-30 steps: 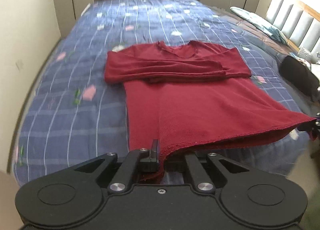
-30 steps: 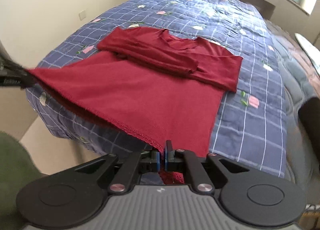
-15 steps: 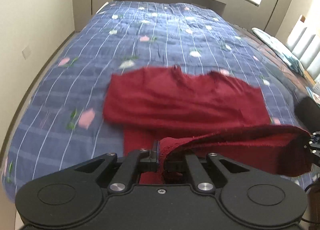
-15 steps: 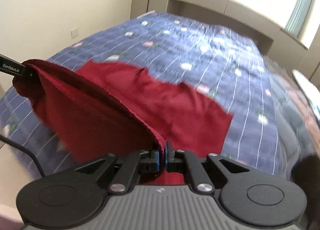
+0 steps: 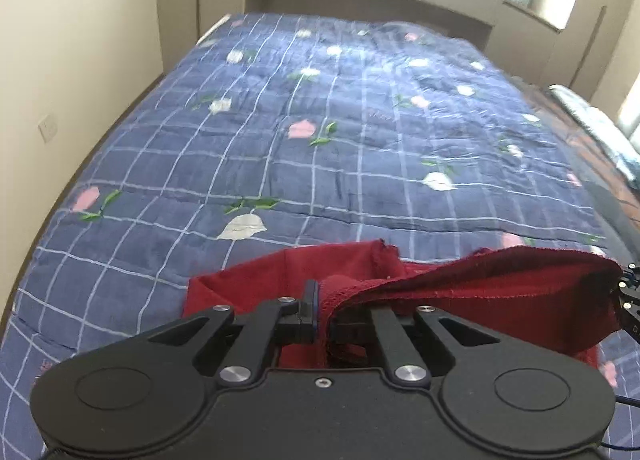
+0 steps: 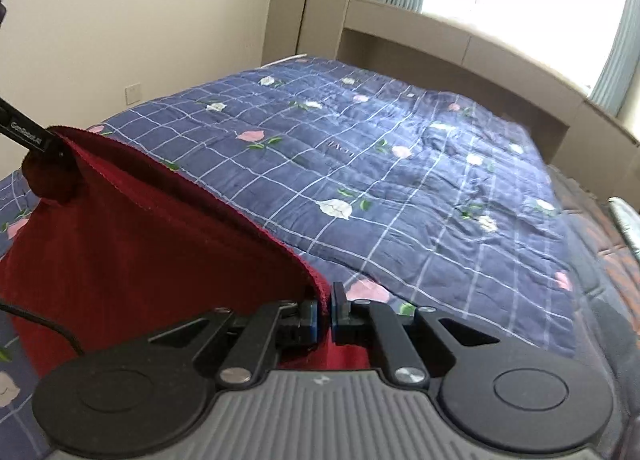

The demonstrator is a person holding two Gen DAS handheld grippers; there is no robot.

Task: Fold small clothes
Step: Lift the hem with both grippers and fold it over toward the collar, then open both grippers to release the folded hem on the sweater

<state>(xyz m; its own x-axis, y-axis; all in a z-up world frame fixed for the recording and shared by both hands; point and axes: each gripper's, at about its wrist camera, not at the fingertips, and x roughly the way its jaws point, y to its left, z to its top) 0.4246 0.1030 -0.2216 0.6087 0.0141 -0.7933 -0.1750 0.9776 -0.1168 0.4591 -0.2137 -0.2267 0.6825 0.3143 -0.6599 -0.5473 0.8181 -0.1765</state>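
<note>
Blue quilt [image 5: 360,163] below; our left gripper [image 5: 323,312] and right gripper [image 6: 330,310] pinch the sweater [image 6: 132,244] hem, which could slip and bunch crooked.

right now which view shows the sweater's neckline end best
The left wrist view. The part of the red sweater that lies on the quilt shows beyond the lifted hem. In the right wrist view the raised sweater hides that end; only the underside and hem show.
</note>
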